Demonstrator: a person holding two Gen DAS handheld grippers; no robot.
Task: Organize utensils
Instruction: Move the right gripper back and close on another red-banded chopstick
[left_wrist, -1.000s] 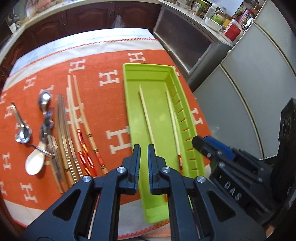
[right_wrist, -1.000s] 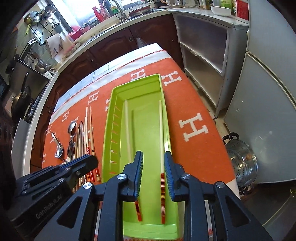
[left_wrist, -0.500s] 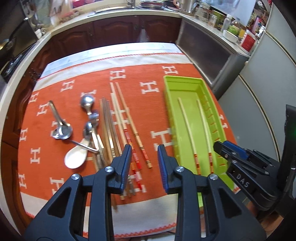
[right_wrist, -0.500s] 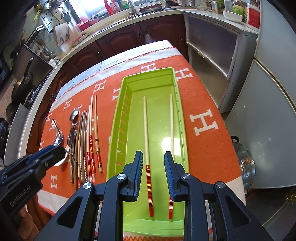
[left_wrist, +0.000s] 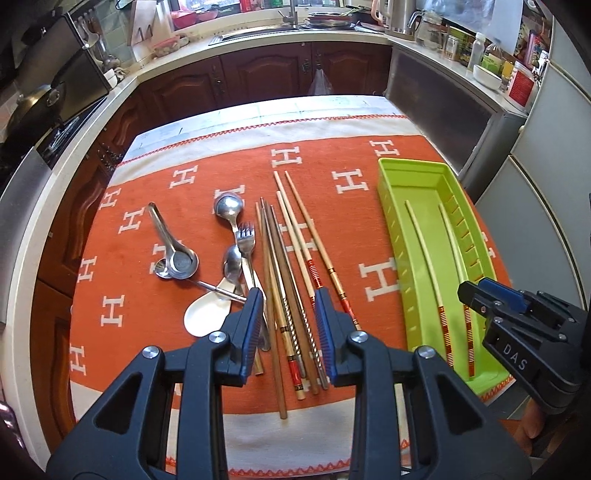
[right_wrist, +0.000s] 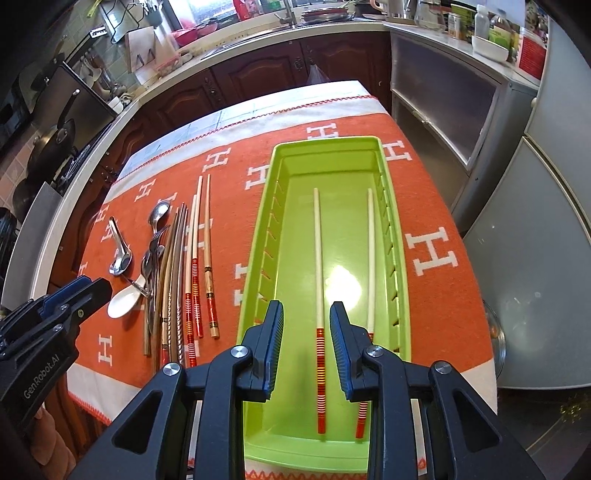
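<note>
Left of the green tray (left_wrist: 402, 236), the left gripper (left_wrist: 289, 325) hovers over loose chopsticks (left_wrist: 295, 266), fingers apart. Above the tray, the right gripper (right_wrist: 306, 343) is likewise parted and empty.

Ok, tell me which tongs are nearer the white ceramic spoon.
Left. The left tongs hang open above the chopstick pile, just right of the white ceramic spoon. The right tongs are open over the green tray, well away from it.

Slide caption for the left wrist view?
Open left gripper above loose chopsticks on orange cloth; green tray holds two.
</note>
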